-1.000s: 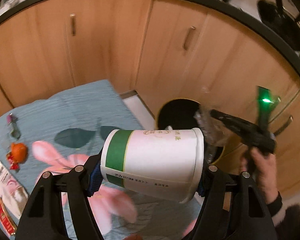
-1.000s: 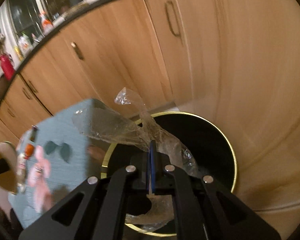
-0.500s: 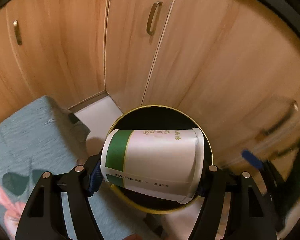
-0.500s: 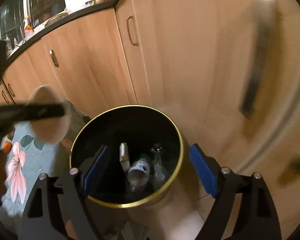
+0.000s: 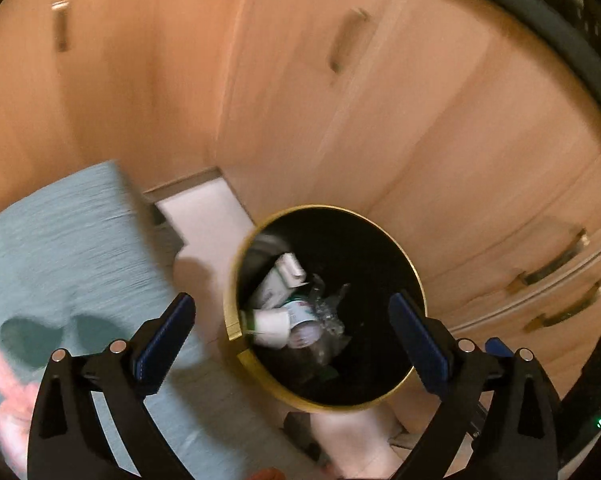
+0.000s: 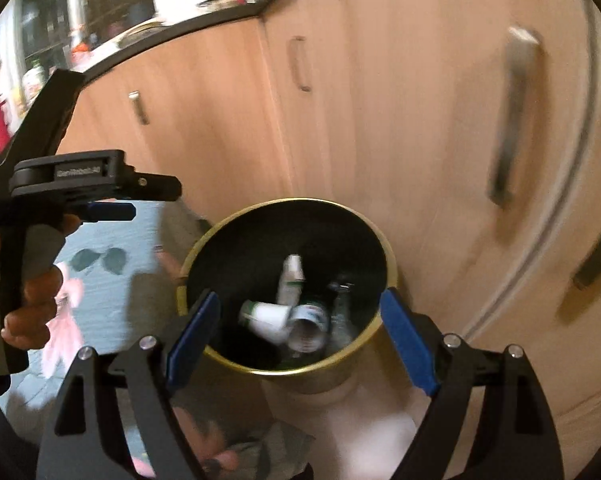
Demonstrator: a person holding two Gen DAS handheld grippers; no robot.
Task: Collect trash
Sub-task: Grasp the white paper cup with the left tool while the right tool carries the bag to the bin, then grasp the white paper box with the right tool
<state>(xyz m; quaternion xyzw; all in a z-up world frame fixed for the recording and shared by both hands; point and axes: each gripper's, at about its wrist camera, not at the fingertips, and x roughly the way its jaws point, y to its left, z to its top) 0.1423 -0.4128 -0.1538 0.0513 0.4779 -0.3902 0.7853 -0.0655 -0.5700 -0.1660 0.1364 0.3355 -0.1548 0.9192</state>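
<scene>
The white paper cup with the green band (image 5: pixel 270 322), clamped sideways in the left gripper (image 5: pixel 288 338) a second ago, now lies inside the black trash bin with the gold rim (image 5: pixel 236 326). The clear plastic wrap (image 5: pixel 328 316) that the right gripper (image 6: pixel 300 338) pinched then is in the bin as well.

In the left wrist view the left gripper's jaws are opening and stand wide, with nothing between the blue pads (image 5: pixel 164 338); the bin's mouth fills the lower centre of the frame between them. Inside it the cup lies on its side at the lower left, against a second cup-like container with green print (image 5: pixel 302 326). A white carton (image 5: pixel 280 284) leans above them, and the crumpled wrap sits to their right. A teal floral cloth (image 5: pixel 60 248) covers the left of the frame, and wooden cabinet doors (image 5: pixel 380 120) fill the top.

In the right wrist view the right gripper is also spread wide and empty, its blue pads (image 6: pixel 194 338) framing the bin's near rim without touching it. The same cup (image 6: pixel 266 318), container (image 6: pixel 308 328) and carton (image 6: pixel 292 280) show in the bin (image 6: pixel 374 332). At the left edge a hand (image 6: pixel 32 304) grips the left gripper's handle, and that gripper's fingers (image 6: pixel 112 210) point right above the cloth (image 6: pixel 132 280).
</scene>
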